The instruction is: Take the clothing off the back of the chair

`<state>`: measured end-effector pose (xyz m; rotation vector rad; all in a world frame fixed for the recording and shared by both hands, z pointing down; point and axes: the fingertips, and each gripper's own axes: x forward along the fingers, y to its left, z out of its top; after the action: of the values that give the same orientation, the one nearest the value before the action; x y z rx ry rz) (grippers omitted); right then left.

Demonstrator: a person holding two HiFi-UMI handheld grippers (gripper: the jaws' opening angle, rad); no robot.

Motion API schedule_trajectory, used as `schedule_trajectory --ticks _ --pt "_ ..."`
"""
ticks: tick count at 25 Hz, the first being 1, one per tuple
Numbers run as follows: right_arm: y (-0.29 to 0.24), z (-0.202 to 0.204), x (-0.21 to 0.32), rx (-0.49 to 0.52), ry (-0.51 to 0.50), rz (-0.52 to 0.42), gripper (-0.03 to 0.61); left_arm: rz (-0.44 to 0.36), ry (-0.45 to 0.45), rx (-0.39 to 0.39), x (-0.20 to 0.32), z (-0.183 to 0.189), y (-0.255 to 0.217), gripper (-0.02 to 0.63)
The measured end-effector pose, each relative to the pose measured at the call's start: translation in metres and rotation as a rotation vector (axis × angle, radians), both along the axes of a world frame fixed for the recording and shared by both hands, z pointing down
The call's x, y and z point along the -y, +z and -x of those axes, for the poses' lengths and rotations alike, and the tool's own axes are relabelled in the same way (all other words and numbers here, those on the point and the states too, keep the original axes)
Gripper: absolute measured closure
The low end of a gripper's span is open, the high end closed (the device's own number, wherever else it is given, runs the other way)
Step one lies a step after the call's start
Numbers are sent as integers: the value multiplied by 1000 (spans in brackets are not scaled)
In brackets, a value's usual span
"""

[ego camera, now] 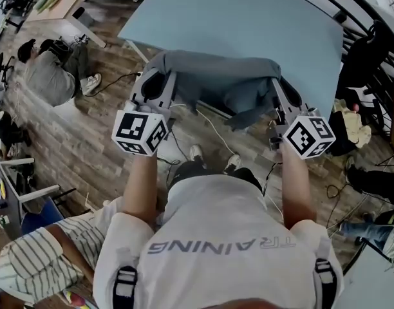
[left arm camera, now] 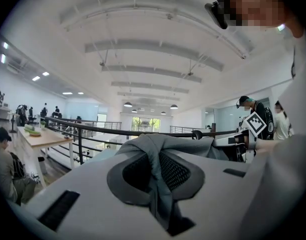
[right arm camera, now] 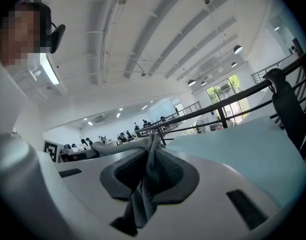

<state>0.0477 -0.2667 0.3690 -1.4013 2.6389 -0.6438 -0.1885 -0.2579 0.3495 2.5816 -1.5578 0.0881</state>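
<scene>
A grey garment (ego camera: 216, 82) hangs stretched between my two grippers, held up in the air over the floor in front of a pale blue table (ego camera: 248, 18). My left gripper (ego camera: 153, 85) is shut on the garment's left end; in the left gripper view the cloth (left arm camera: 155, 171) is pinched between the jaws. My right gripper (ego camera: 282, 95) is shut on the right end, and its own view shows the cloth (right arm camera: 143, 184) bunched between the pads. Both grippers point about level. No chair back shows under the garment.
A black railing (ego camera: 351, 11) runs behind the table at the right. A person (ego camera: 52, 69) sits on the wooden floor at the left. Cables (ego camera: 213, 131) trail on the floor below the garment. Bags and a dark chair (ego camera: 371, 50) stand at the right.
</scene>
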Motion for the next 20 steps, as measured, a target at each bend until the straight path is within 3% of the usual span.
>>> schedule_trajectory --ticks 12,20 --pt "-55 -55 -15 -99 113 -155 509 -52 65 -16 1 -52 -33 545" --pt "-57 -59 -20 -133 134 -183 510 -61 64 -6 1 -58 -37 543"
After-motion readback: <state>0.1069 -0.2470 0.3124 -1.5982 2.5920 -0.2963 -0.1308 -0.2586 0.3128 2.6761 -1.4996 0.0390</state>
